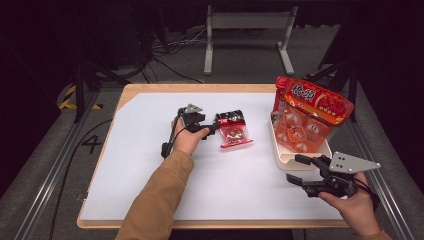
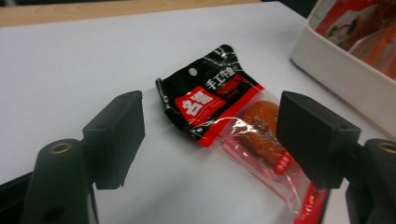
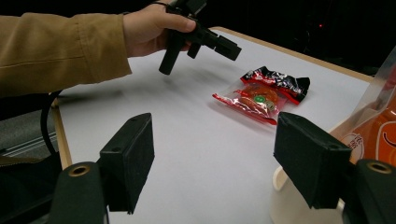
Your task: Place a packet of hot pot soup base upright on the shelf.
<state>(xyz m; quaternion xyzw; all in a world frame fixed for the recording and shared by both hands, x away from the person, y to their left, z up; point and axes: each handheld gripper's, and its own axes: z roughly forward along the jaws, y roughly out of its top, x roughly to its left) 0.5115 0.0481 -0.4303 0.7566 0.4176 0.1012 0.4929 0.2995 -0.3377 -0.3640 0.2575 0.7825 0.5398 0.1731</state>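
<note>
White table point(image 1: 165, 200): one small snack pack point(image 1: 234, 130) at centre, untouched; one tray point(image 1: 287, 156) right with one big orange bag point(image 1: 312, 107). Two grippers, left point(image 1: 209, 128) beside pack, right point(image 1: 300, 171) lower right, both jaws apart, empty.

Bright lit tabletop, dark surroundings, soft blur, plastic glare.
</note>
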